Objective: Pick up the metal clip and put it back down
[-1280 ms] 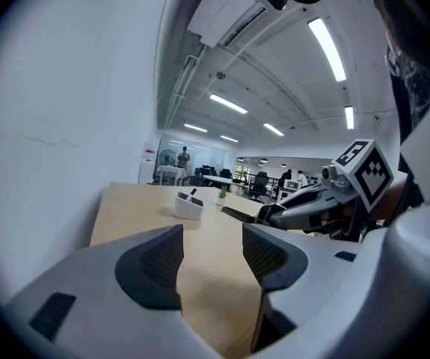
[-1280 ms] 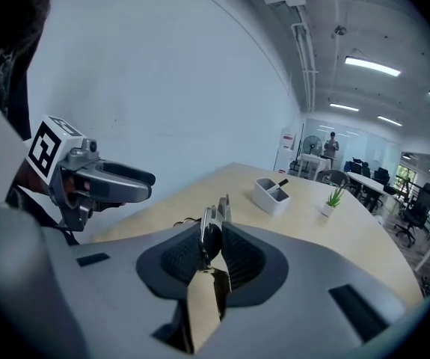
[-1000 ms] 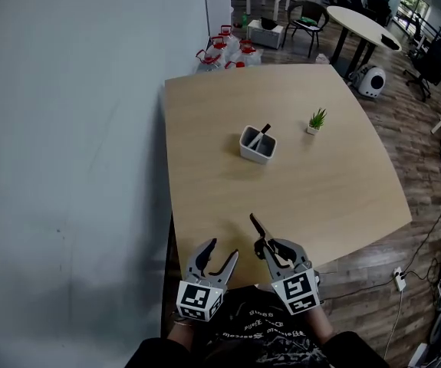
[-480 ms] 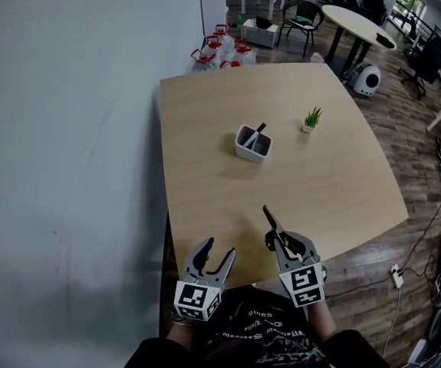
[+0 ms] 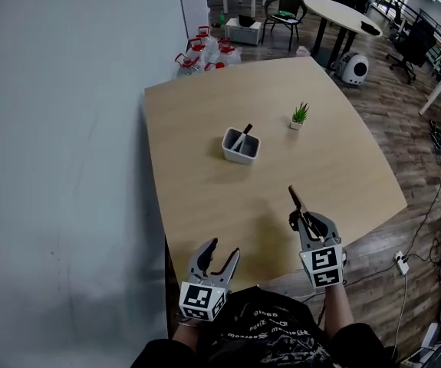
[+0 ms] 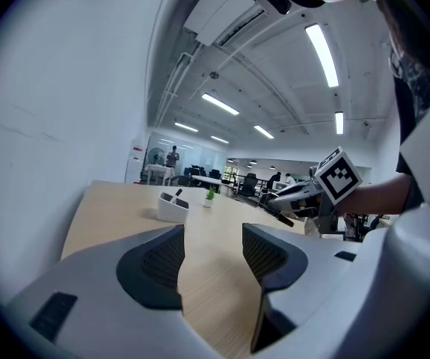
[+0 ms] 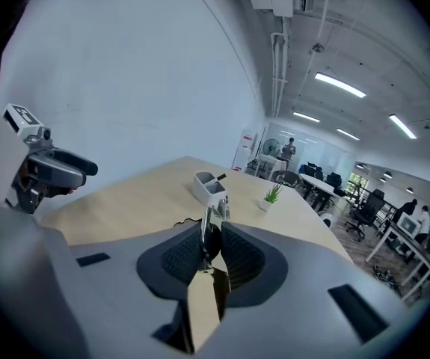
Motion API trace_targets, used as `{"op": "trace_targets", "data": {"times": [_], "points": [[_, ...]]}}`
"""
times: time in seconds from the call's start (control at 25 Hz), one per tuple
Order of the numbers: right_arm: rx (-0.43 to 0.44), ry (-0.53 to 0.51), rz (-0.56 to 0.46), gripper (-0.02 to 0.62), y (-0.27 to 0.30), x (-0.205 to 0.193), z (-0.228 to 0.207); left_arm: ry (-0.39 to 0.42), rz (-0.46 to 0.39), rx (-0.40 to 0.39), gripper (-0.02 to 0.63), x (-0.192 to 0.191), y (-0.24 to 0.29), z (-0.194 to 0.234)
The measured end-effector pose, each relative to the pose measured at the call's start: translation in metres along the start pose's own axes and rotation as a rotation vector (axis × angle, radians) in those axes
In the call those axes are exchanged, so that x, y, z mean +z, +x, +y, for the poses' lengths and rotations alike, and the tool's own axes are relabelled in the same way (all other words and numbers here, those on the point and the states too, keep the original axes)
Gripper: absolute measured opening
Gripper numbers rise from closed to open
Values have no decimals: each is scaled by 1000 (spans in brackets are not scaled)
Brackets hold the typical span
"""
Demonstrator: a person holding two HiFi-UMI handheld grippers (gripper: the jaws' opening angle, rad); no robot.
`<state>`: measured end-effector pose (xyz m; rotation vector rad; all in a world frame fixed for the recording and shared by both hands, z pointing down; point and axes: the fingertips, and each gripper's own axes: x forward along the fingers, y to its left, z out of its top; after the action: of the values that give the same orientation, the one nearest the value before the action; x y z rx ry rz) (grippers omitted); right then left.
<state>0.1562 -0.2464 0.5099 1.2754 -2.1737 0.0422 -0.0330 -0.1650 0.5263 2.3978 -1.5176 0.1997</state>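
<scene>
Metal clip (image 7: 213,226) pinched edge-on in right gripper (image 5: 303,222) fingers (shape hard to read), left gripper (image 5: 224,250) fingers apart

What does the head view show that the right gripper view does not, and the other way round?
Only the head view: the red-capped bottles behind the table, and the marker cube on the right gripper. Only the right gripper view: its pads closed on the metal clip, and the ceiling lights. Both: the white holder, the small plant, the left gripper.
</scene>
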Motion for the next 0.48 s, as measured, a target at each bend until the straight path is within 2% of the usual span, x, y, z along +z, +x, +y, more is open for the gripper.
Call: {"op": "trace_targets", "data": {"times": [0.28, 0.48], "points": [[-78, -14, 67, 75, 24, -21, -57, 25, 25, -42, 247, 3, 24, -9], [-96, -56, 122, 75, 50, -38, -85, 31, 53, -56, 247, -1, 38, -11]]}}
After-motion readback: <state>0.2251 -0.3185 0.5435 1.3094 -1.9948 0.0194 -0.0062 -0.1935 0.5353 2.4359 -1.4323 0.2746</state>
